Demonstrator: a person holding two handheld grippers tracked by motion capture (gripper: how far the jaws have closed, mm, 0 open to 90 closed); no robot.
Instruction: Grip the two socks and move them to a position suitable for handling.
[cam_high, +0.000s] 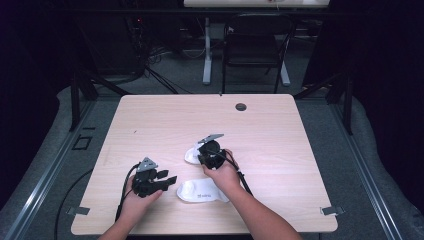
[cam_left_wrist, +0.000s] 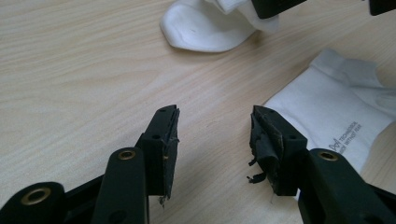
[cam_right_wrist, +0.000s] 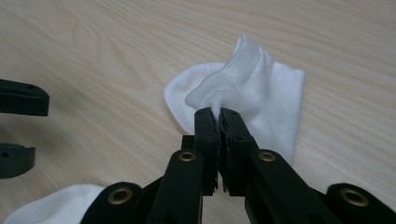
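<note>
While right tongs (cam_right_wrist: 218, 116) pinch one sock's (cam_right_wrist: 275, 98) cuff, left tongs (cam_left_wrist: 215, 135) gape beside another sock (cam_left_wrist: 327, 116).

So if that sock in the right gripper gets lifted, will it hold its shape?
Probably not: the sock already puckers where the right gripper pinches it, so it likely droops. It looks thin and light, and should drag rather than slide on the table.

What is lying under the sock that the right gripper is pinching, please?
Bare wooden table surrounds the far sock and nothing pokes out from beneath it. The right gripper has shut on a raised fold of it. Whatever lies directly under the flat part is covered by fabric.
</note>
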